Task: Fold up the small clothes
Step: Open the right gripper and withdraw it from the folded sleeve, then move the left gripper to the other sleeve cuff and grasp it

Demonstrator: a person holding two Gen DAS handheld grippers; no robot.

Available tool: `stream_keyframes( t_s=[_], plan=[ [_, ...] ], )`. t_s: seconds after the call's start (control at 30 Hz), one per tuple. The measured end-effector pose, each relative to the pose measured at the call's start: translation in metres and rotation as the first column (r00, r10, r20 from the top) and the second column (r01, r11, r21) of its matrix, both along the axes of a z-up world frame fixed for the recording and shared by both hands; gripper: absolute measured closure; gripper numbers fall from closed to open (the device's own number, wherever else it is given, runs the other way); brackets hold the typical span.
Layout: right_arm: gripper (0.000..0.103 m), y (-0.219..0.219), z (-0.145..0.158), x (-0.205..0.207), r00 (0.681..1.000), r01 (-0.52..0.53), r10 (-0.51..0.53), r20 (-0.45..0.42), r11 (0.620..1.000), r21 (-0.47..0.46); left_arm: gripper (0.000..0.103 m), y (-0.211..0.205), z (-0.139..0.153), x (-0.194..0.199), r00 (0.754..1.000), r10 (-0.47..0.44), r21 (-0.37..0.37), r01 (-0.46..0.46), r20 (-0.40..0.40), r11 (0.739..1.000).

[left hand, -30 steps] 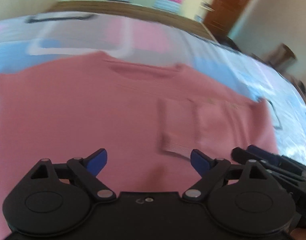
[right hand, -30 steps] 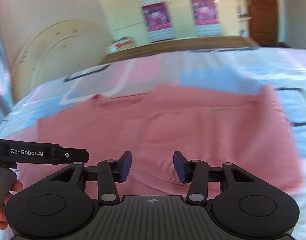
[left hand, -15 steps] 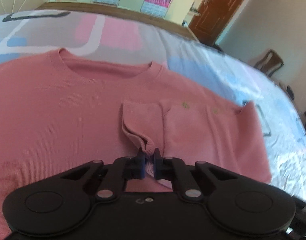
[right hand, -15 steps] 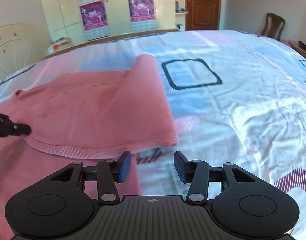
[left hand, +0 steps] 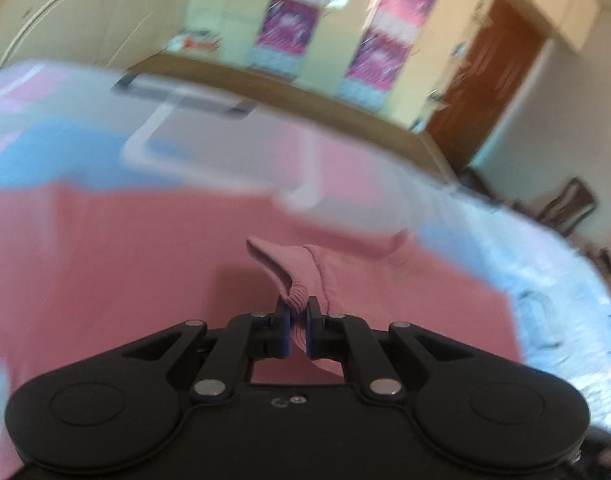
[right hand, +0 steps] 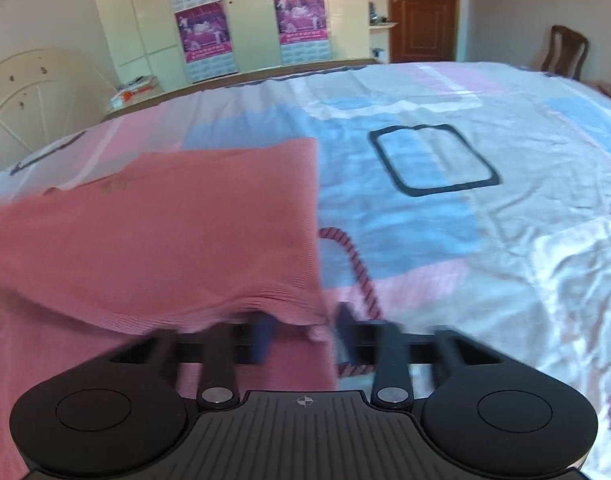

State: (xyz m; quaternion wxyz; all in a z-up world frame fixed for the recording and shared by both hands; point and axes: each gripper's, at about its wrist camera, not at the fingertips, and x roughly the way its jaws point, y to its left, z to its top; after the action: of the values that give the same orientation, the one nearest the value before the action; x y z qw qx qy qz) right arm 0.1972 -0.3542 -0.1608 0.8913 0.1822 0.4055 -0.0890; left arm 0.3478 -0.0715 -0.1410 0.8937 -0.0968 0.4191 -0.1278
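Note:
A pink sweater (left hand: 125,272) lies spread on the bed. My left gripper (left hand: 298,322) is shut on the ribbed sleeve cuff (left hand: 295,290) and holds it lifted above the sweater's body; the view is blurred. In the right wrist view the sweater's (right hand: 165,236) folded right side lies left of centre, its ribbed hem at my right gripper (right hand: 305,338). That gripper is open, its blue fingertips (right hand: 263,336) on either side of the hem corner, blurred by motion.
The bed sheet (right hand: 485,208) is patterned in pink, blue and white and stretches right of the sweater. A wooden bed edge (left hand: 285,88), a wardrobe with posters (right hand: 241,12), a brown door (right hand: 423,8) and a chair (right hand: 565,54) stand beyond.
My left gripper lifted the cuff and moved with it, blurring its view. My right gripper moved forward onto the sweater's hem corner, jaws still apart.

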Motion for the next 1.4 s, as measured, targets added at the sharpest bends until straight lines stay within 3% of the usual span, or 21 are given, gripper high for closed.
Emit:
stream_keyframes(
  t_s=[0.07,0.17,0.23,0.3,0.4,0.5,0.53,0.57,0.7,0.87,0.9,0.93,1.1,1.13,1.2,1.23,1.3,1.4],
  plan=[
    [0.095,0.001,0.0,0.001,1.0,0.0,0.0,-0.004,1.0,-0.009,0.097,0.007,-0.02,-0.002,0.999,0.014,0.031,-0.013,-0.037,0.999],
    [0.096,-0.008,-0.007,-0.005,0.999,0.037,-0.037,-0.027,0.999,-0.014,0.097,0.004,-0.044,-0.003,0.997,0.02,0.061,-0.015,-0.077,0.998],
    [0.095,-0.01,-0.006,-0.007,0.999,0.024,-0.024,-0.035,1.0,-0.01,0.095,0.005,-0.041,-0.005,0.998,0.017,0.091,-0.011,-0.065,0.996],
    [0.095,-0.01,-0.001,-0.009,0.999,-0.015,0.015,-0.052,1.0,0.0,0.08,0.007,-0.032,-0.005,0.998,0.037,0.098,-0.031,-0.058,0.995],
    [0.094,-0.017,0.013,-0.023,1.0,-0.013,0.014,-0.021,0.999,0.03,0.072,0.016,-0.013,-0.012,0.997,0.07,0.12,-0.072,0.024,0.99],
    [0.076,-0.021,0.028,-0.02,0.999,-0.01,0.01,0.036,1.0,0.011,0.068,0.011,0.003,-0.011,0.997,0.039,0.121,-0.047,0.071,0.992],
    [0.064,-0.024,0.028,-0.011,0.999,-0.011,0.011,0.041,1.0,0.015,0.068,0.002,0.004,-0.006,0.997,0.016,0.128,-0.025,0.073,0.991],
    [0.061,-0.026,0.028,0.0,0.999,-0.008,0.007,0.042,1.0,0.016,0.068,-0.006,0.003,-0.001,0.997,-0.006,0.132,-0.003,0.071,0.991],
    [0.062,-0.029,0.015,0.058,0.999,-0.01,0.01,0.03,1.0,0.017,0.068,-0.036,-0.015,0.02,0.997,-0.066,0.148,0.06,0.036,0.987],
    [0.062,-0.045,-0.004,0.111,0.999,0.042,-0.042,-0.004,0.998,0.053,0.067,-0.035,-0.047,0.031,0.999,-0.04,0.162,0.044,-0.03,0.986],
    [0.064,-0.047,-0.006,0.117,0.999,0.04,-0.04,-0.004,0.997,0.064,0.066,-0.035,-0.048,0.03,0.999,-0.038,0.166,0.041,-0.023,0.985],
    [0.084,-0.047,-0.008,0.122,0.999,0.032,-0.032,-0.007,0.997,0.071,0.066,-0.034,-0.047,0.03,0.999,-0.038,0.168,0.041,-0.024,0.985],
    [0.087,-0.044,-0.013,0.129,0.999,0.034,-0.034,-0.017,0.999,0.015,0.066,-0.033,-0.042,0.03,0.999,-0.024,0.167,0.031,-0.045,0.985],
    [0.087,-0.041,-0.01,0.126,0.999,0.038,-0.038,-0.012,0.999,-0.007,0.063,-0.034,-0.038,0.03,0.998,-0.02,0.177,0.029,-0.051,0.984],
    [0.087,-0.034,0.001,0.116,0.999,0.039,-0.038,0.016,0.999,-0.024,0.028,-0.032,-0.031,0.026,0.999,-0.006,0.197,0.014,-0.039,0.98],
    [0.084,-0.028,0.007,0.11,0.999,0.019,-0.018,0.035,1.0,-0.018,0.022,-0.03,-0.027,0.021,1.0,0.008,0.213,-0.003,-0.019,0.977],
    [0.072,-0.008,0.019,0.098,0.997,-0.049,0.049,0.064,0.999,-0.007,0.02,-0.024,-0.021,0.015,1.0,0.014,0.23,-0.015,0.009,0.973],
    [0.069,0.029,0.03,0.082,0.983,-0.164,0.162,0.089,0.986,0.012,0.02,-0.01,-0.013,0.009,0.999,0.031,0.236,-0.028,-0.009,0.971]
  ],
)
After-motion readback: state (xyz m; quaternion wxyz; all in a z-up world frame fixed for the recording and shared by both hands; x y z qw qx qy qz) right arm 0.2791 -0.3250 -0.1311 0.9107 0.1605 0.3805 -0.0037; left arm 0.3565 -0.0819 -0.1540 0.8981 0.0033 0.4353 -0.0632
